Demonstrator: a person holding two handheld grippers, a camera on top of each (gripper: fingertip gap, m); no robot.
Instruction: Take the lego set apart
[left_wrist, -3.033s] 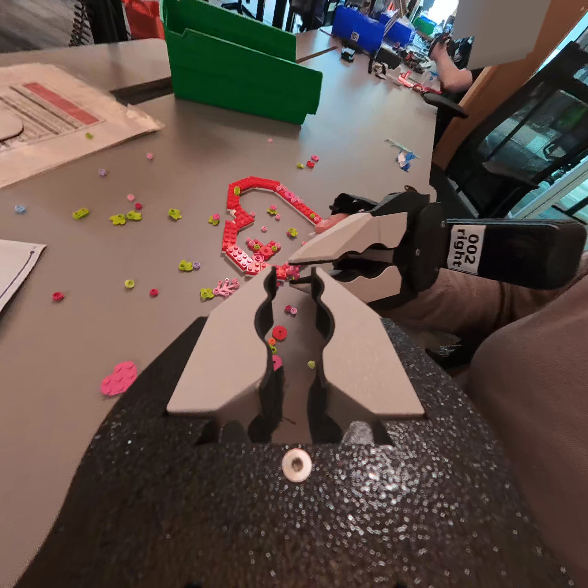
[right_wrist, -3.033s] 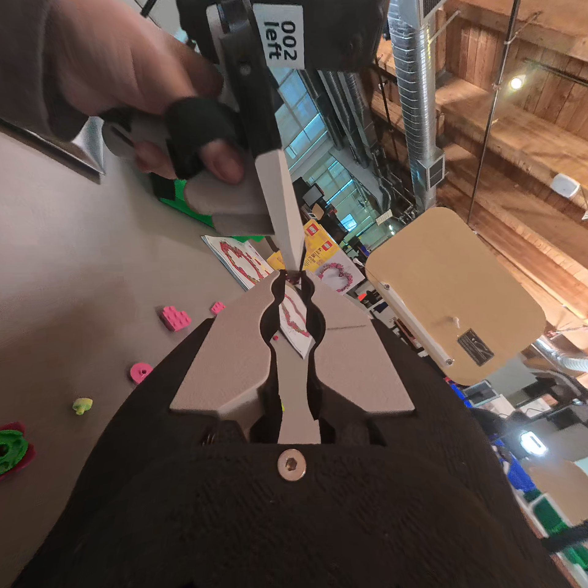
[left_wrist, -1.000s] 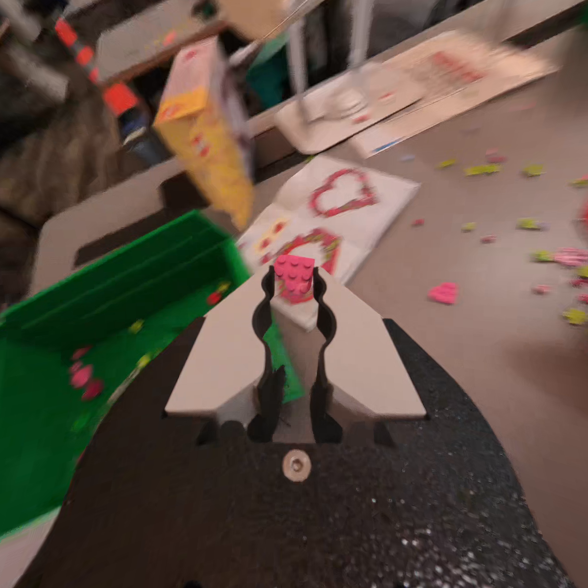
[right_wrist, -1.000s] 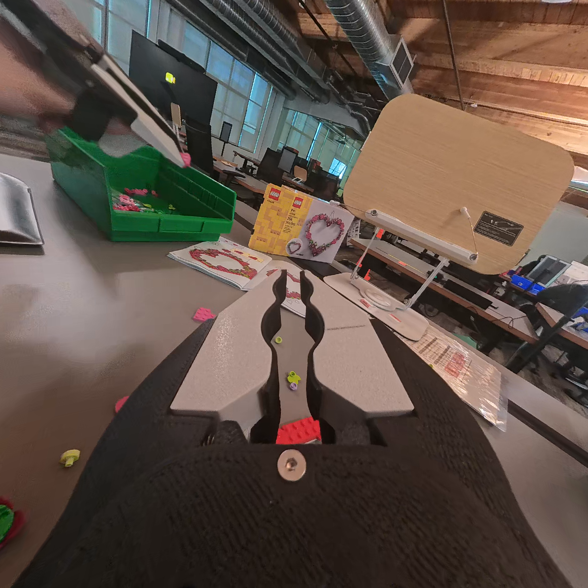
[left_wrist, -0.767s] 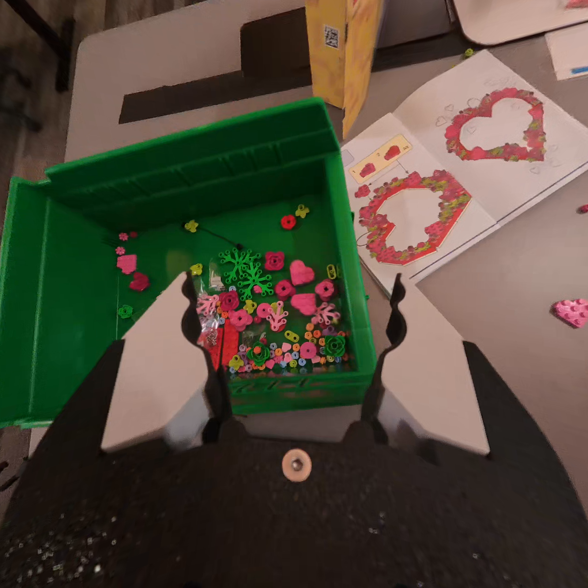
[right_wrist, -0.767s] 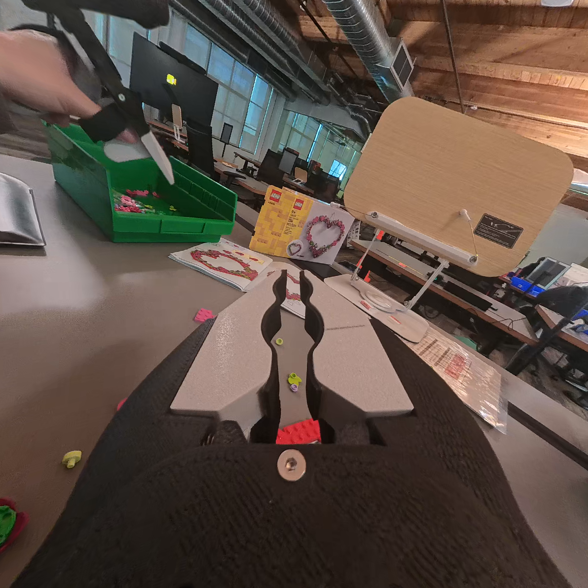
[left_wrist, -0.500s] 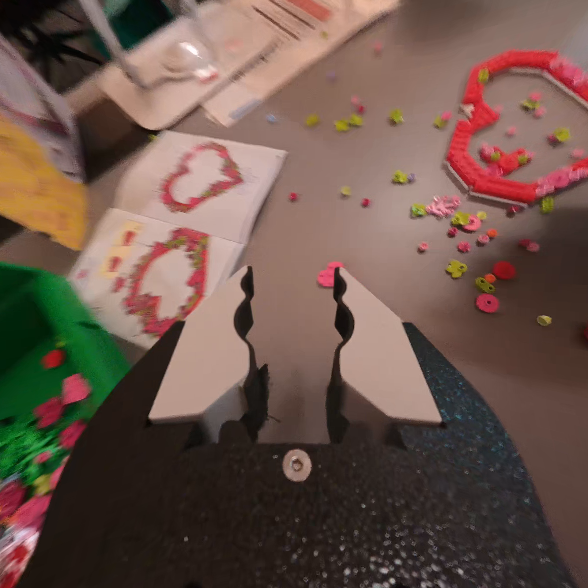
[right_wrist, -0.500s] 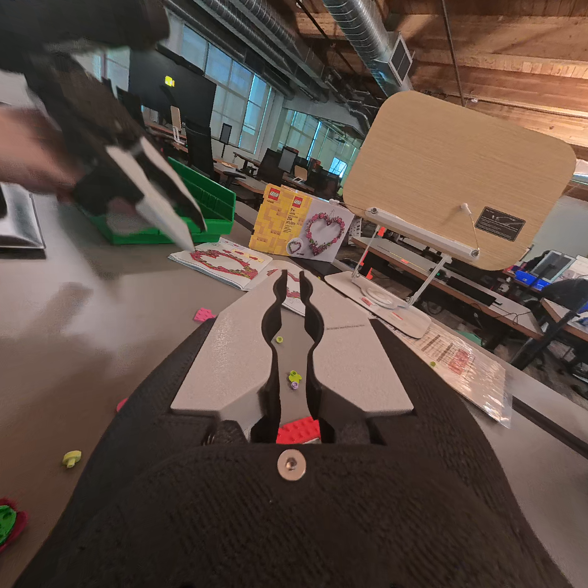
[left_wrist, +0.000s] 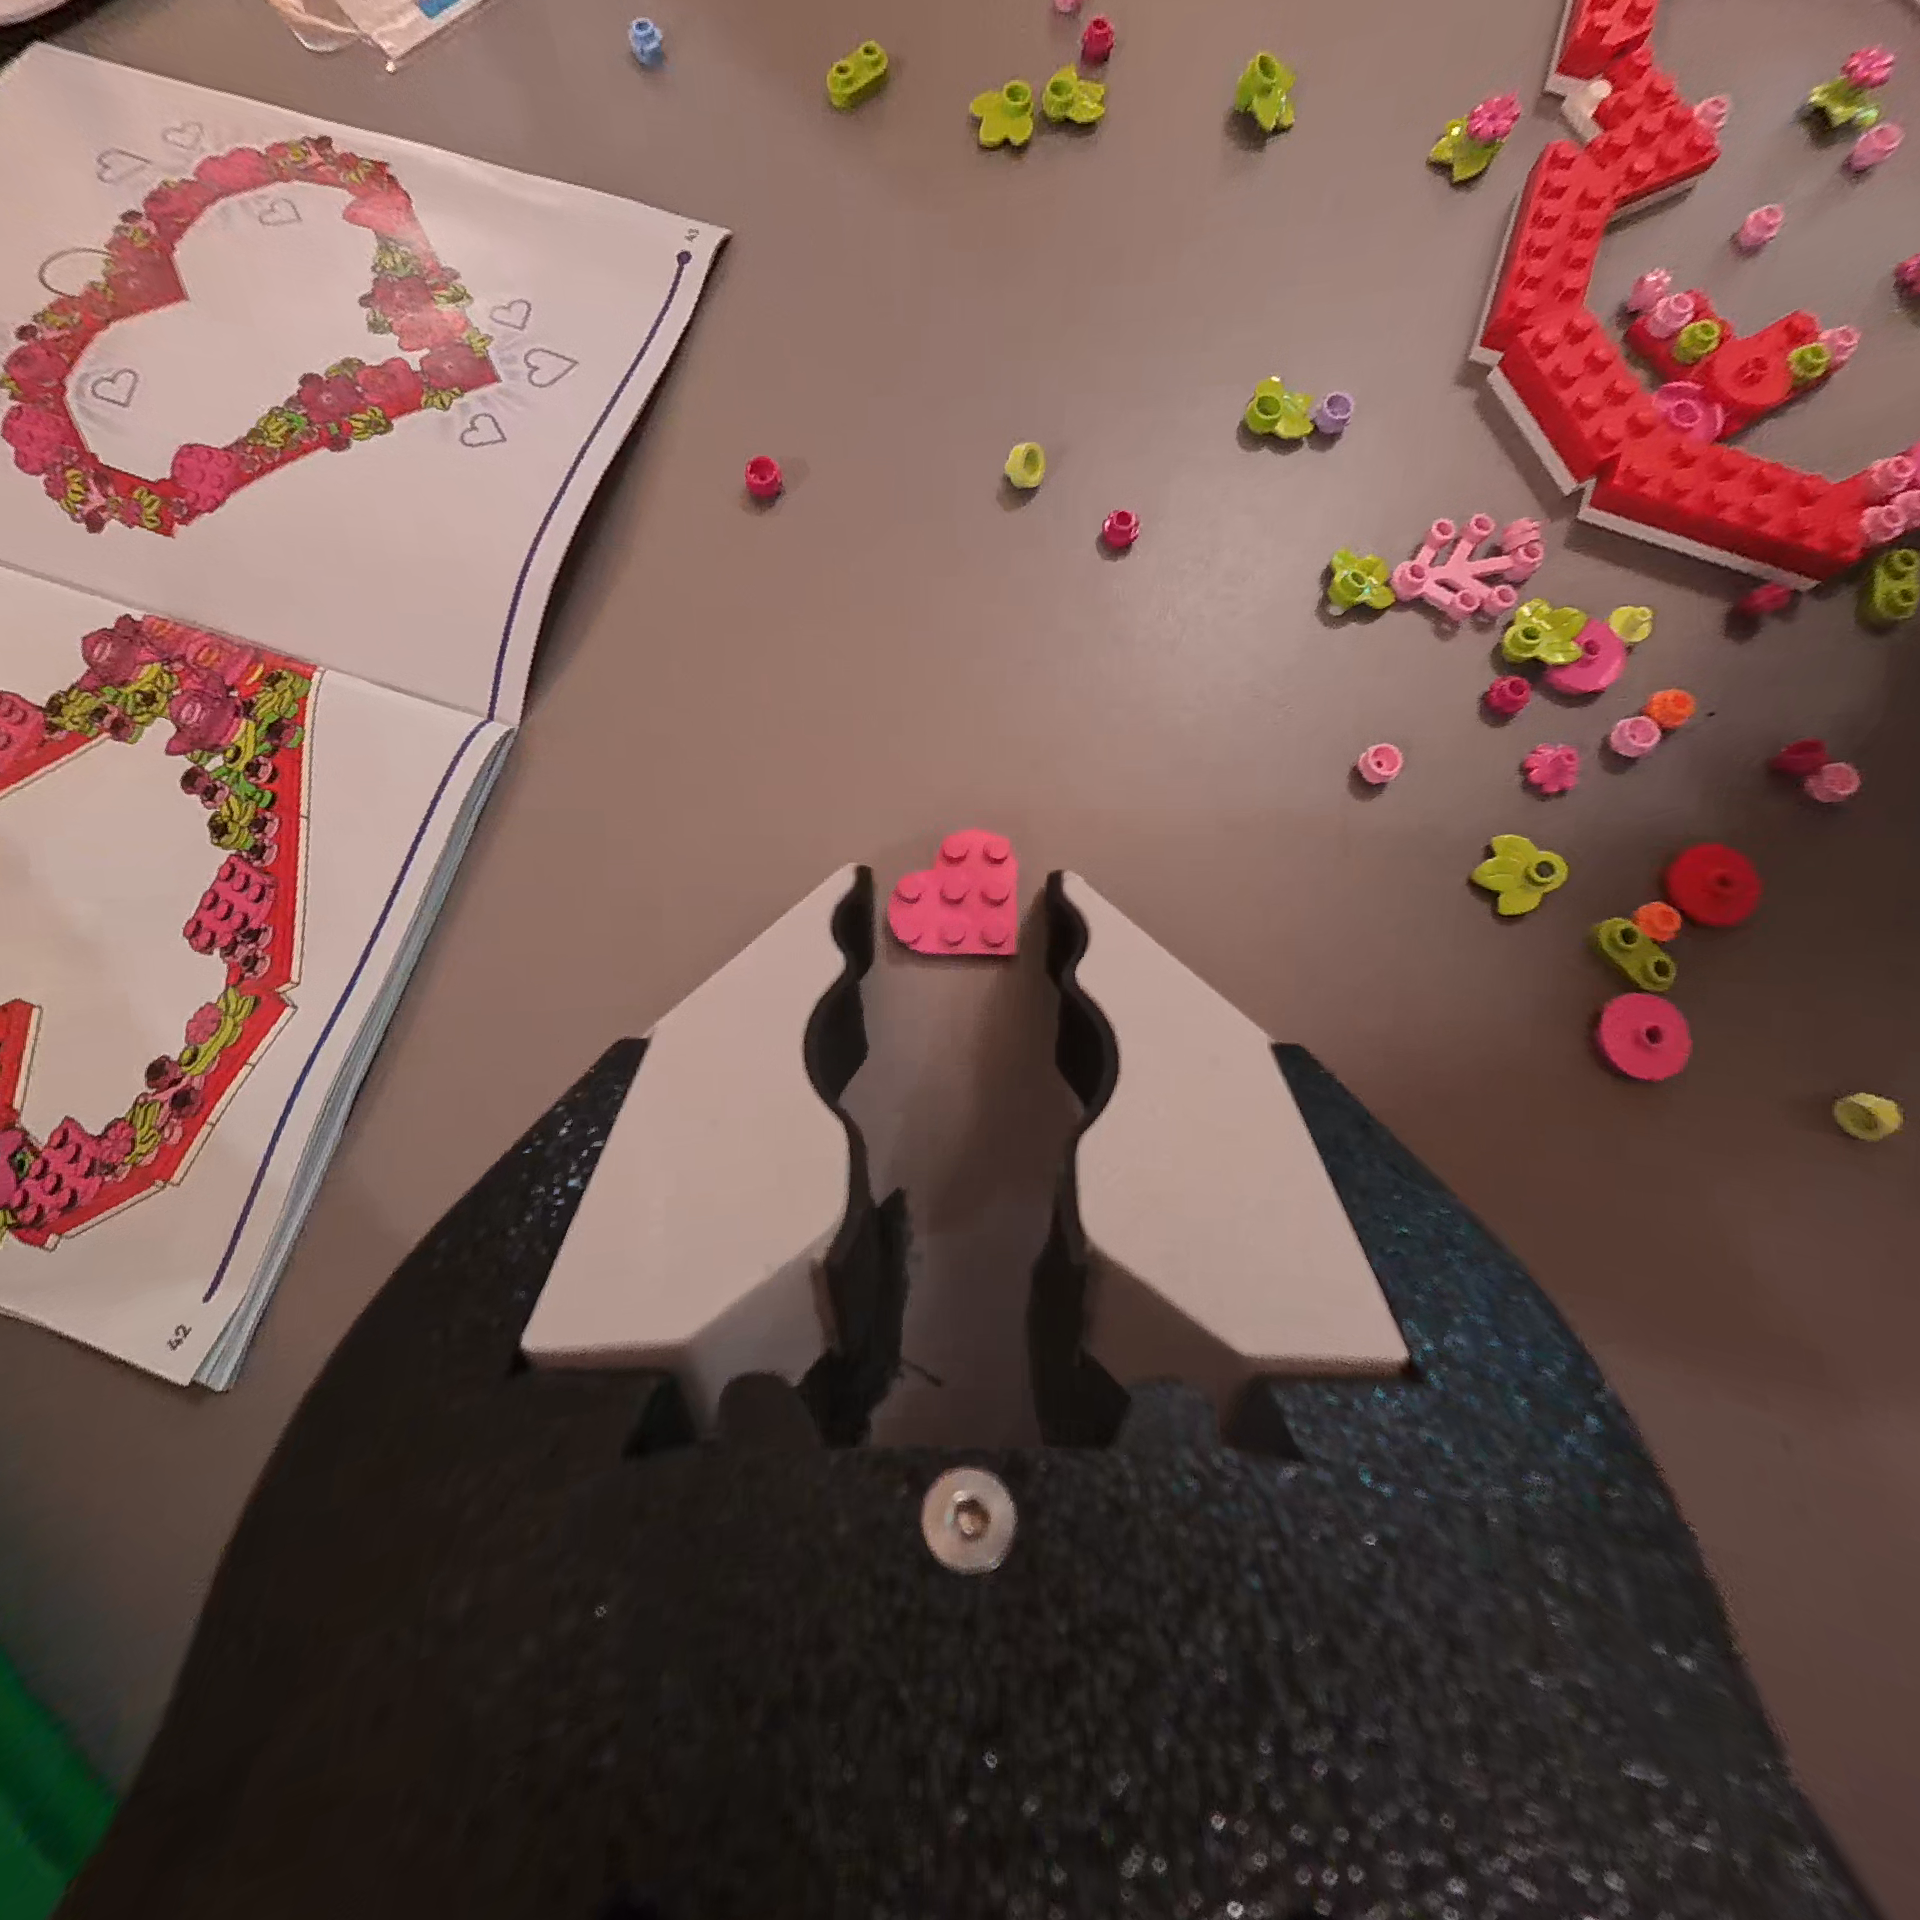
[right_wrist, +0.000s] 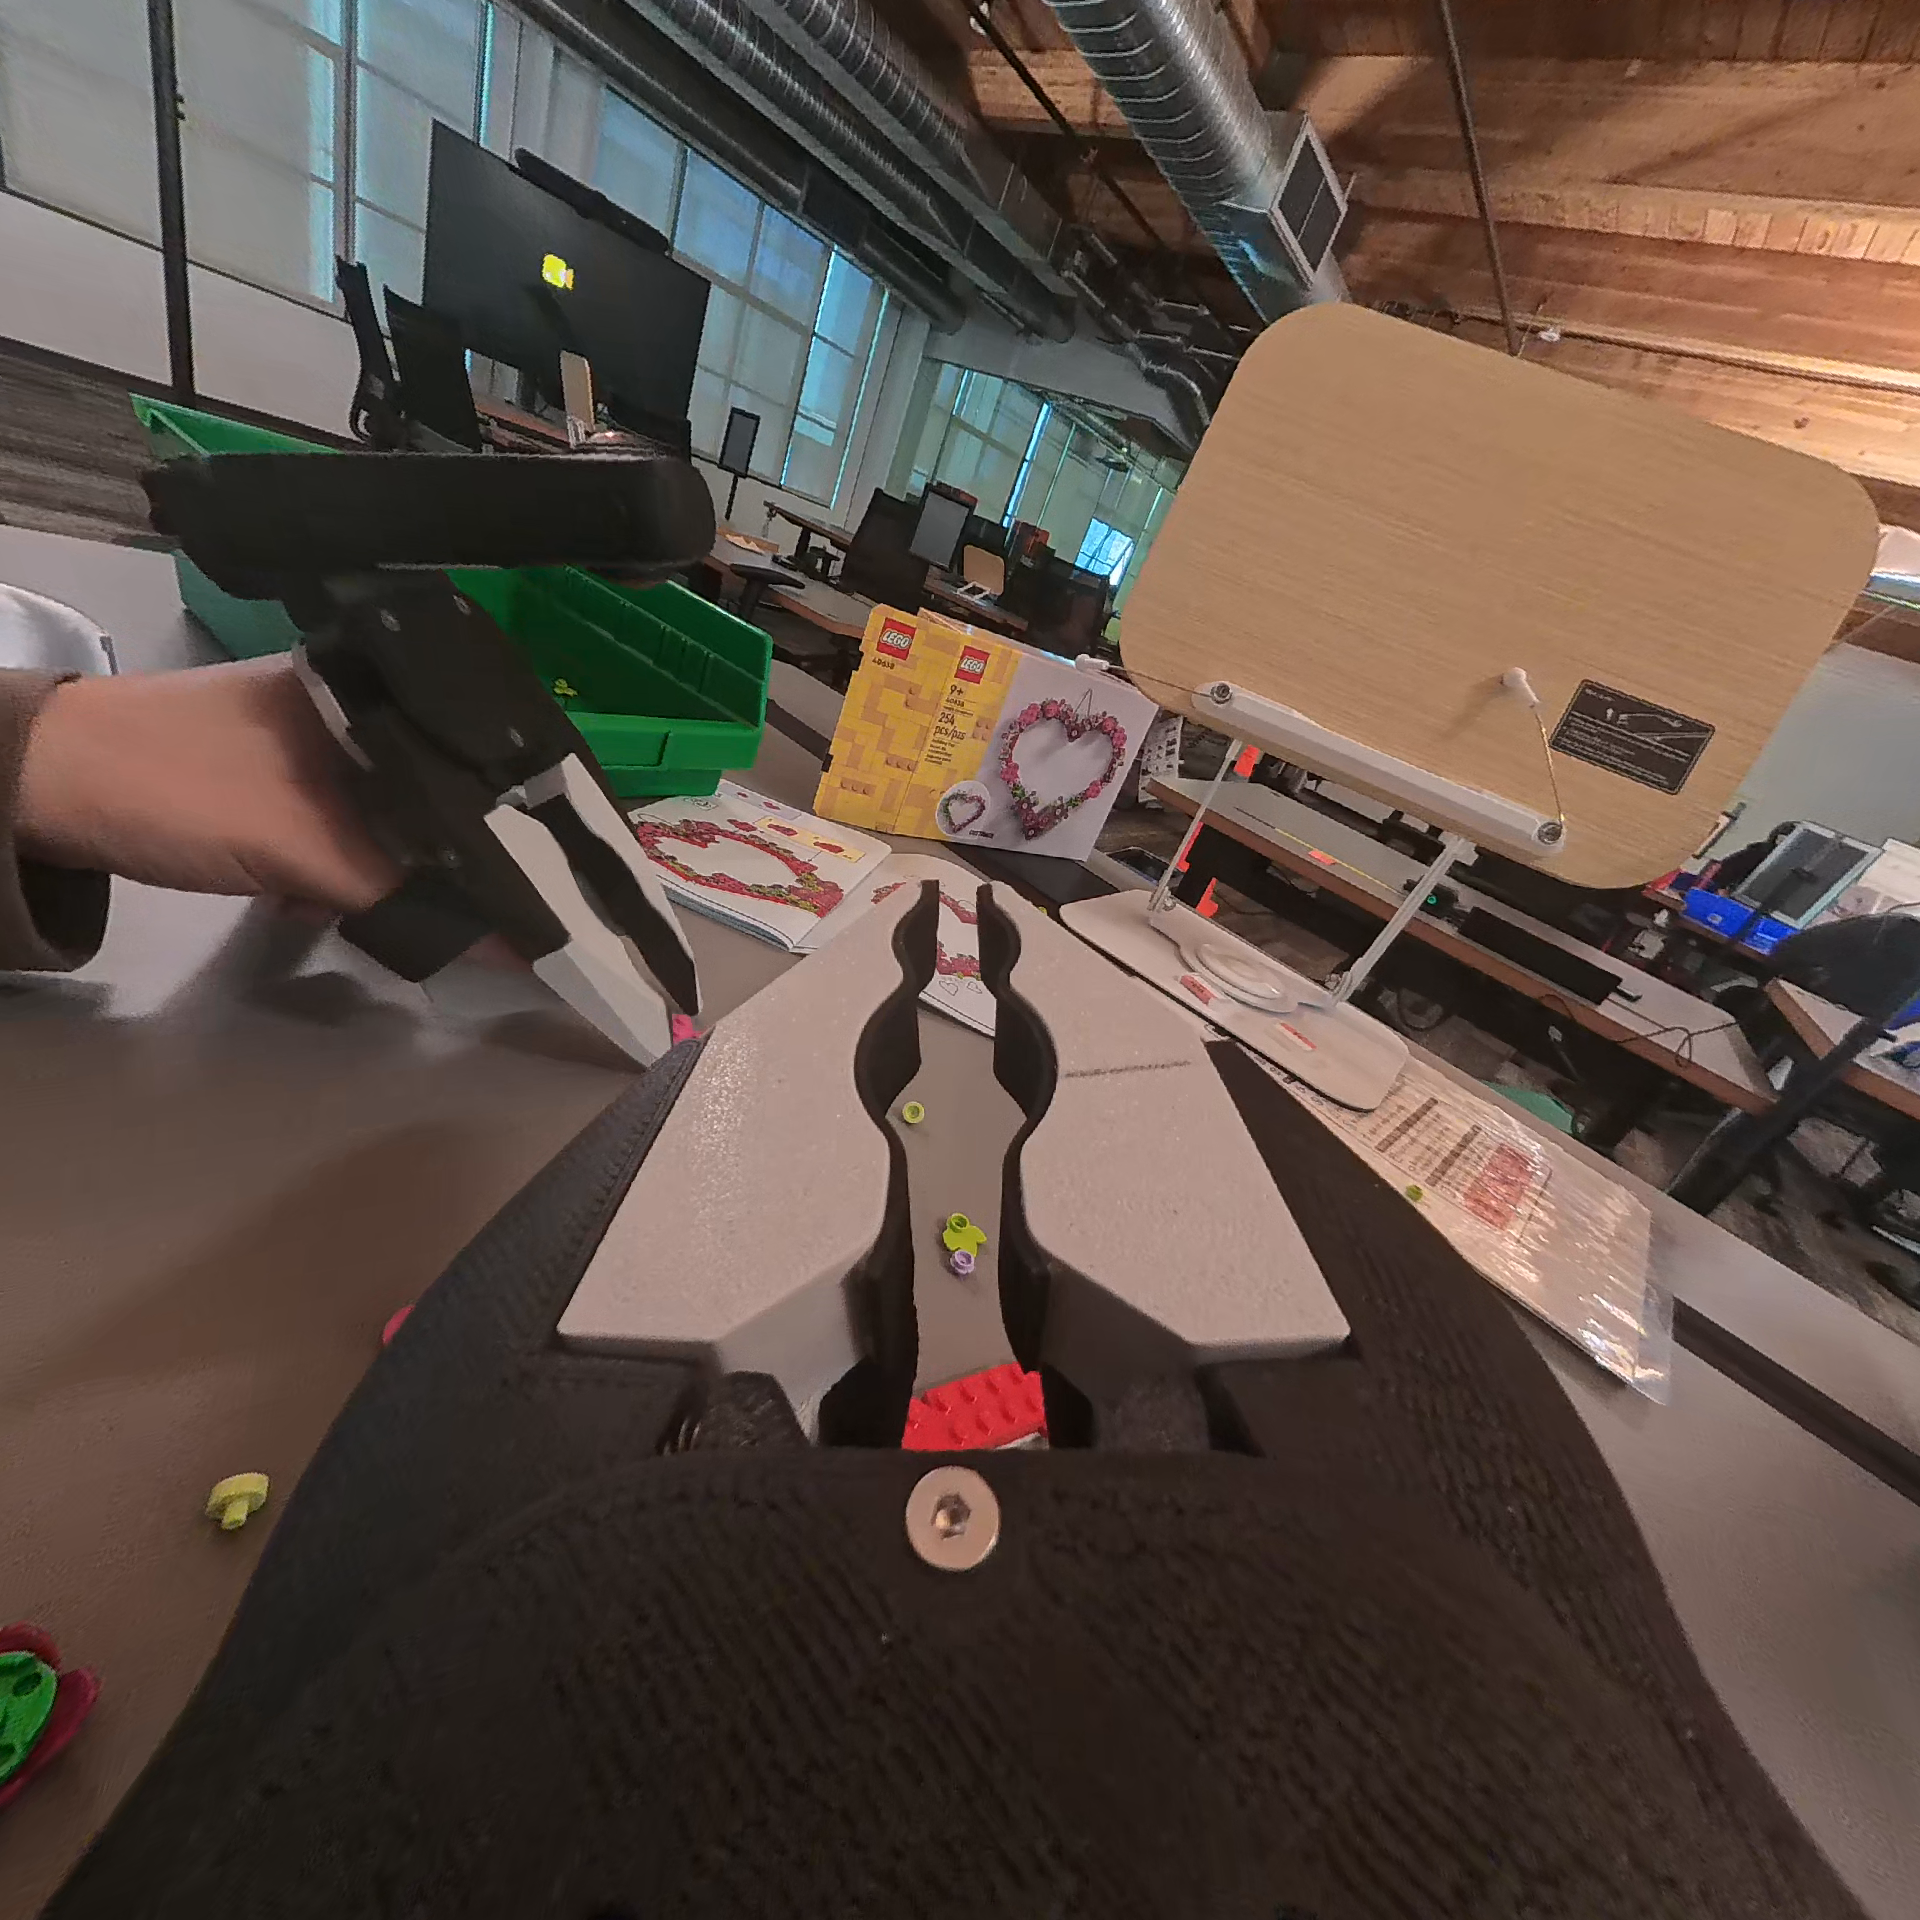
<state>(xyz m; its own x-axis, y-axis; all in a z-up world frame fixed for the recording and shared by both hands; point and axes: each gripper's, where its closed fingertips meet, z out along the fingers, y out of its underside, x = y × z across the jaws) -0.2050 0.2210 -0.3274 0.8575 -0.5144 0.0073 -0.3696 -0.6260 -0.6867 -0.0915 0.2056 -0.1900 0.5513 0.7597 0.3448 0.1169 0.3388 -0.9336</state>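
Observation:
My left gripper (left_wrist: 956, 881) is open and points down at the table. A pink heart-shaped plate (left_wrist: 956, 899) lies flat between its fingertips (left_wrist: 847, 904), not gripped. The red heart frame (left_wrist: 1621, 384), with a few flowers still on it, lies at the upper right. My right gripper (right_wrist: 951, 899) is shut and empty, held low over the table, with a red piece of the frame (right_wrist: 971, 1403) showing under its base. The left gripper also shows in the right wrist view (right_wrist: 665, 1013), held by a hand, tips down at the pink plate (right_wrist: 683, 1029).
Several loose lime, pink and red pieces (left_wrist: 1538, 644) are scattered right of the left gripper. The open instruction booklet (left_wrist: 260, 520) lies to its left. A green bin (right_wrist: 644, 665), a yellow box (right_wrist: 935, 727), a wooden book stand (right_wrist: 1455, 582) and a plastic bag (right_wrist: 1486, 1184) stand farther back. Spacing between my two grippers at the tips: around 20 cm.
My left gripper held a pink brick by the green bin, opened and lost it, then swung right and down to the pink heart plate. My right gripper has not moved.

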